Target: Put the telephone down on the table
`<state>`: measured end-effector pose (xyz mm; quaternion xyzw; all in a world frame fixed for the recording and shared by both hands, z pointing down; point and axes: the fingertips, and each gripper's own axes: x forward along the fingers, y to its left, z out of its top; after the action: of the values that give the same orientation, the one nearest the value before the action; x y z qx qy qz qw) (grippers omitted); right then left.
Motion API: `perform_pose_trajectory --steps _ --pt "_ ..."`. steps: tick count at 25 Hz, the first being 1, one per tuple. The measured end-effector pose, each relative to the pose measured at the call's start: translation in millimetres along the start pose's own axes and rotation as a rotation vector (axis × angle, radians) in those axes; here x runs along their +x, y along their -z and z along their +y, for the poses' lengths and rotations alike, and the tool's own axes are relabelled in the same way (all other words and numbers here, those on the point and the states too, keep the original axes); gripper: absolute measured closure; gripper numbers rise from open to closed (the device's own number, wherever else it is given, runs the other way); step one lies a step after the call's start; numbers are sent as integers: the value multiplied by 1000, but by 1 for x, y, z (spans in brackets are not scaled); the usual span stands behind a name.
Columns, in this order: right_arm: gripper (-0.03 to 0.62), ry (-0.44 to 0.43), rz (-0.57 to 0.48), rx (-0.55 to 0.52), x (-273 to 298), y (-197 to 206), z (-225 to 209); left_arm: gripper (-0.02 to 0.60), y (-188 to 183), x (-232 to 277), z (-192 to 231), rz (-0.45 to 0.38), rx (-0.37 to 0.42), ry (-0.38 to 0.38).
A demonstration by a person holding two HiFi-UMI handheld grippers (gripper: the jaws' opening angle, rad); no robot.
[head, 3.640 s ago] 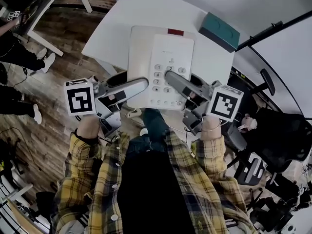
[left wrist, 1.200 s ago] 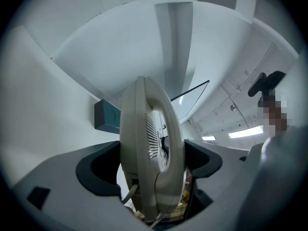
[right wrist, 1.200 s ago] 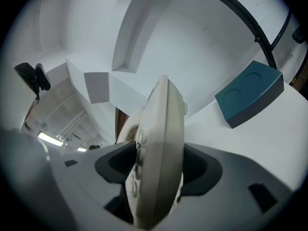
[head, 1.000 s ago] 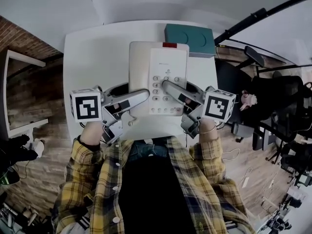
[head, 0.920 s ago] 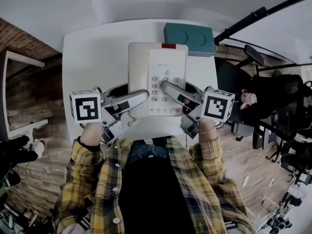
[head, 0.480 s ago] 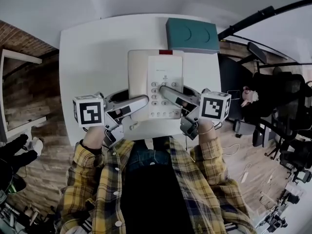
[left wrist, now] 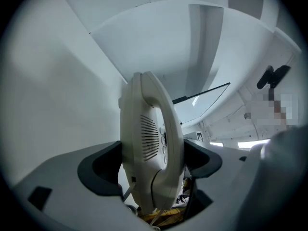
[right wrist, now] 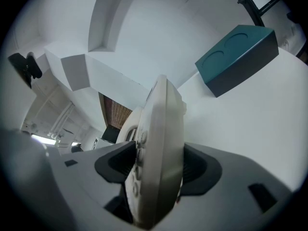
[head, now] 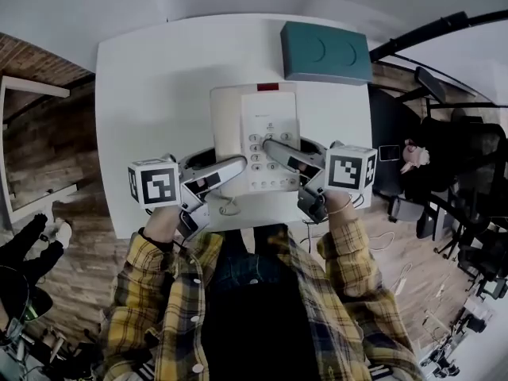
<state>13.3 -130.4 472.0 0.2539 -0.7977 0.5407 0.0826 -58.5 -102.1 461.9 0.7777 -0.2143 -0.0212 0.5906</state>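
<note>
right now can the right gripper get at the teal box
Probably not: the right gripper is clamped on the telephone, which the left gripper also holds. The teal box lies beyond it.

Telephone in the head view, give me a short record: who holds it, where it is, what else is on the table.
item: white telephone, keypad up
held by: left gripper on its left edge, right gripper on its right edge
jaws: both shut on the telephone
place: over the white table, near its front edge; contact cannot be told
also there: teal box, far right corner, apart from the telephone
</note>
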Motion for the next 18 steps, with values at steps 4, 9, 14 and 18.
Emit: perform_pose_trajectory --steps 4,9,14,18 --pt "326 -3 20 15 8 5 -15 193 5 6 17 -1 -32 -14" --pt "326 -5 12 66 12 12 -31 193 10 11 32 20 -50 -40" --pt "326 -17 3 75 17 13 -43 193 9 19 39 25 -63 -41" --pt "326 -12 -8 95 18 14 -52 193 10 25 45 35 -74 -47"
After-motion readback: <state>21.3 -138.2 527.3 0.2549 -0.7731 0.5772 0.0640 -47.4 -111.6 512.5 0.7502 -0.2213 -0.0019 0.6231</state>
